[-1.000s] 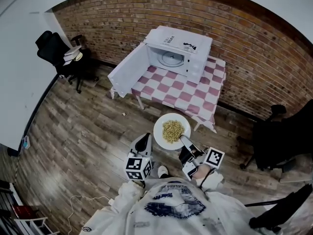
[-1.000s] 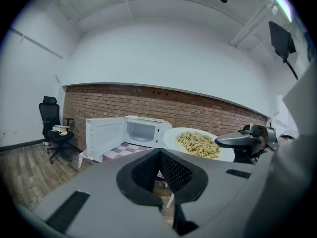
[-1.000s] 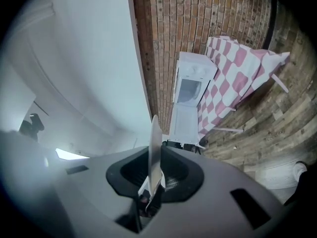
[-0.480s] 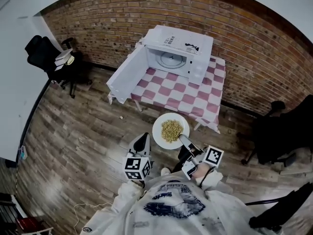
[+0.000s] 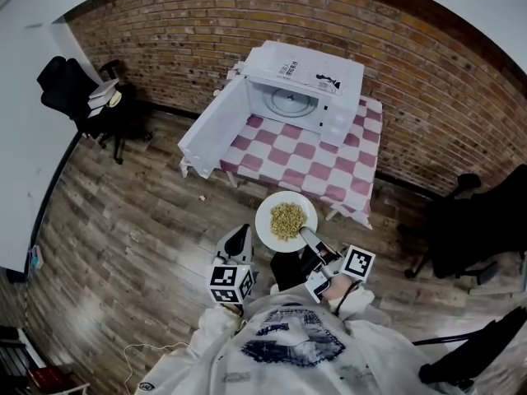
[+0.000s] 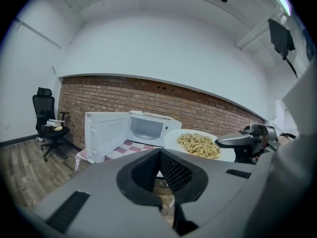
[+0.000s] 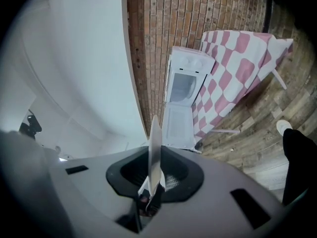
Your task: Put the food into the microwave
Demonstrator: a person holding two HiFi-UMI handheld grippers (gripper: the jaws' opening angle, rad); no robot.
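A white plate (image 5: 286, 220) heaped with pale food hangs level above the wooden floor, just short of the table. My right gripper (image 5: 309, 239) is shut on its near right rim. In the right gripper view the plate (image 7: 155, 152) shows edge-on between the jaws. The white microwave (image 5: 300, 89) stands on the pink checked tablecloth (image 5: 305, 159) with its door (image 5: 216, 130) swung wide to the left and its chamber empty. My left gripper (image 5: 237, 245) sits left of the plate, shut and empty. The left gripper view shows the plate (image 6: 198, 145) to its right and the microwave (image 6: 148, 128) ahead.
A brick wall (image 5: 412, 64) runs behind the table. One black office chair (image 5: 70, 89) with things on its seat stands at the far left, another (image 5: 469, 229) at the right. A white cable (image 5: 144, 348) lies on the floor behind me. My shoe (image 7: 285, 128) shows below.
Both grippers and the plate have moved forward toward the table, which now sits nearer in view. The grip on the plate is unchanged.
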